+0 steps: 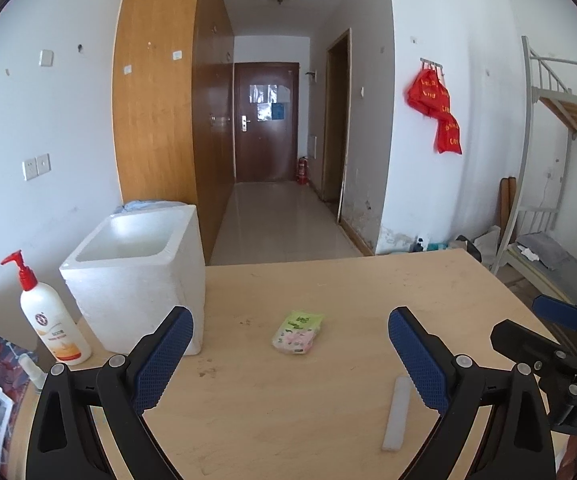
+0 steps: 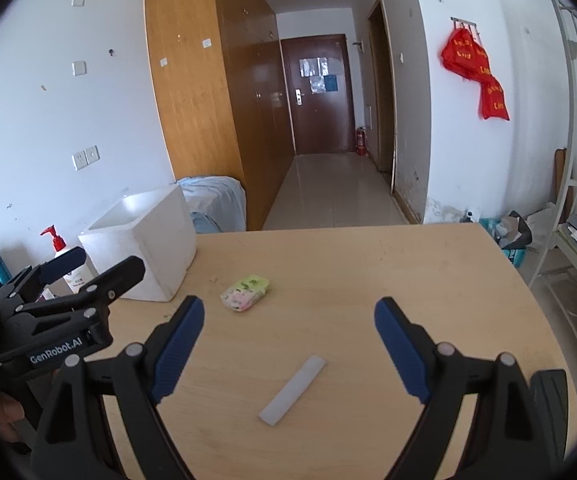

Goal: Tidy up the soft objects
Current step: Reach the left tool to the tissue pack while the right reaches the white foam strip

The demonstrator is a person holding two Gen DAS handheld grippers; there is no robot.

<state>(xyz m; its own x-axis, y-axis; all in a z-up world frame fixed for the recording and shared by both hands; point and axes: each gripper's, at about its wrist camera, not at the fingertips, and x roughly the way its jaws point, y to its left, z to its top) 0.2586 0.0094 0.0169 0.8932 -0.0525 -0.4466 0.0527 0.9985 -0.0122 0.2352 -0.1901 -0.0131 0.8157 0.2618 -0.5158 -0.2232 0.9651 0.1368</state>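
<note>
One small soft packet [image 1: 298, 333] lies flat on the table [image 1: 328, 420], near its middle and a little toward the far side — a plump, pillow-like pack in clear wrap, green at one end, pale with pink and green flower print over the rest, its corners rounded and its surface slightly puckered. Nothing touches it. Nearer the viewer and to the right lies one flat white strip [image 1: 397, 412], long and narrow, pale and plain, well apart from the packet; in the right wrist view it sits at a slant. One white foam box [image 1: 136, 280] stands upright at the left far corner of the table, open at the top, thick-walled, with its inside in view only in part. Just left of the box stands one pump bottle [image 1: 50, 316], white with a red pump head and an orange band low on the label. Two grippers are in view, both above the near edge of the table and clear of everything on it. The left gripper [image 1: 290, 360] has its blue-padded fingers spread wide with the packet seen between them — holding nothing. The right gripper [image 2: 288, 344] is likewise spread wide, with the strip lying between and below its fingers, untouched.
</note>
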